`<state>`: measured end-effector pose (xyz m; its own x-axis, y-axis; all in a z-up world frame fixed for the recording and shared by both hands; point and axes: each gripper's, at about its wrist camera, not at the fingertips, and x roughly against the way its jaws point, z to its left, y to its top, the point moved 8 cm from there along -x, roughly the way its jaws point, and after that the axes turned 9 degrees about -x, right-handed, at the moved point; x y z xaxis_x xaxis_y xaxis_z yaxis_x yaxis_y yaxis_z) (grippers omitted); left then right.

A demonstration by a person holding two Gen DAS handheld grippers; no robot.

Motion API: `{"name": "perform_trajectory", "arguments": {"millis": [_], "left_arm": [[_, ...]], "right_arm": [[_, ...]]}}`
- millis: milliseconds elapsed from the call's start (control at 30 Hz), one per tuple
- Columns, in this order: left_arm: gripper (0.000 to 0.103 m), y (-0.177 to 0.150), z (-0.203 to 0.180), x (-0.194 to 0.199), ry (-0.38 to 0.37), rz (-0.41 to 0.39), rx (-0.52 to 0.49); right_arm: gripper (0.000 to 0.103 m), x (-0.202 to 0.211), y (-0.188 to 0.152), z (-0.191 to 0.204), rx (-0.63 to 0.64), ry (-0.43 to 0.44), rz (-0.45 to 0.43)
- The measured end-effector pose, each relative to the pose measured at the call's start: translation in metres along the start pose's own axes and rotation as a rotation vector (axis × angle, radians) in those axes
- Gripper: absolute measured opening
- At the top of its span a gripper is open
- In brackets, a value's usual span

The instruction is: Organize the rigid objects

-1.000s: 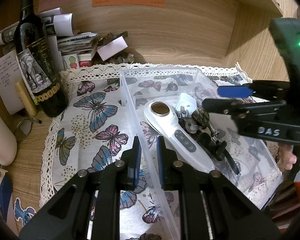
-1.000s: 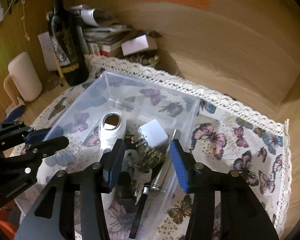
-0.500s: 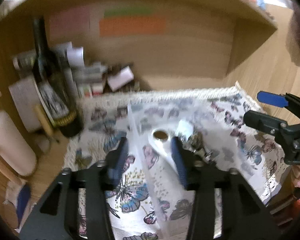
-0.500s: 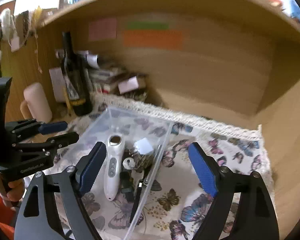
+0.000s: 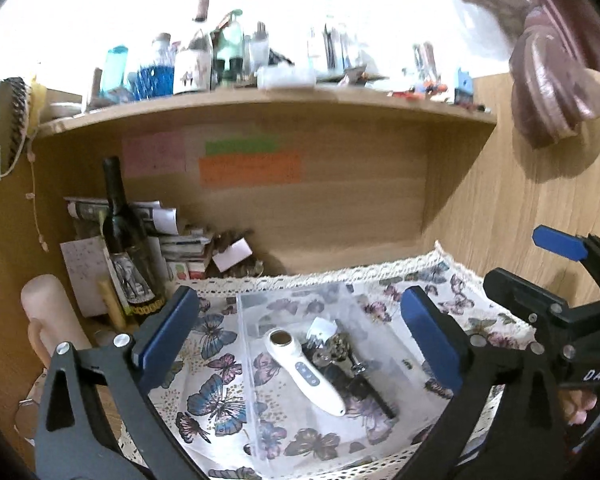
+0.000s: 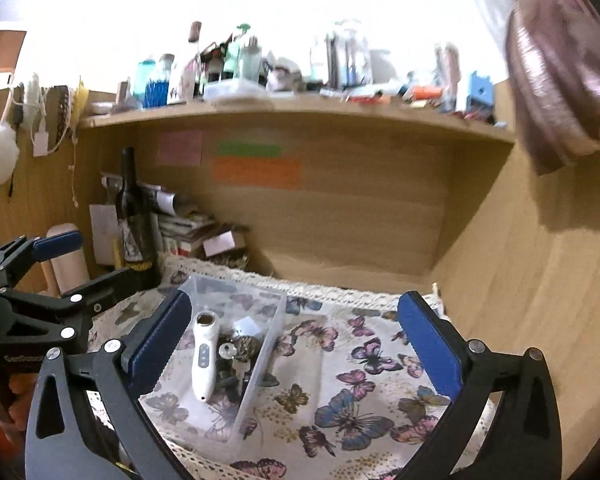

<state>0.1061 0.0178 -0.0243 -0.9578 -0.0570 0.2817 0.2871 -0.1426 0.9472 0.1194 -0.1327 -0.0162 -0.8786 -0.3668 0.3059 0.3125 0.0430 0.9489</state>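
Left wrist view: left gripper (image 5: 300, 334) has just been opening and its jaws stand wide with nothing between the pads. Below, the clear plastic bin (image 5: 244, 364) sits on the butterfly cloth (image 5: 212, 396), holding a white handheld device (image 5: 306, 372), a white charger plug (image 5: 320, 328) and dark small items.

Right wrist view: right gripper (image 6: 292, 346) has likewise just been opening and is empty. No loose object shows on the cloth, so the sorting looks finished or nearly so.
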Motion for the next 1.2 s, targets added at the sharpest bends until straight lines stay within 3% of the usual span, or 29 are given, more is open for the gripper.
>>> {"name": "perform_trajectory", "arguments": {"millis": [300, 1200], "left_arm": [[0.103, 0.000, -0.006, 0.013, -0.012, -0.033, 0.050], [0.103, 0.003, -0.001, 0.017, -0.020, -0.056, 0.073]], "right_arm": [[0.103, 0.011, -0.003, -0.004, -0.075, 0.042, -0.012], [0.103, 0.013, 0.003, 0.002, -0.081, 0.058, -0.030]]}}
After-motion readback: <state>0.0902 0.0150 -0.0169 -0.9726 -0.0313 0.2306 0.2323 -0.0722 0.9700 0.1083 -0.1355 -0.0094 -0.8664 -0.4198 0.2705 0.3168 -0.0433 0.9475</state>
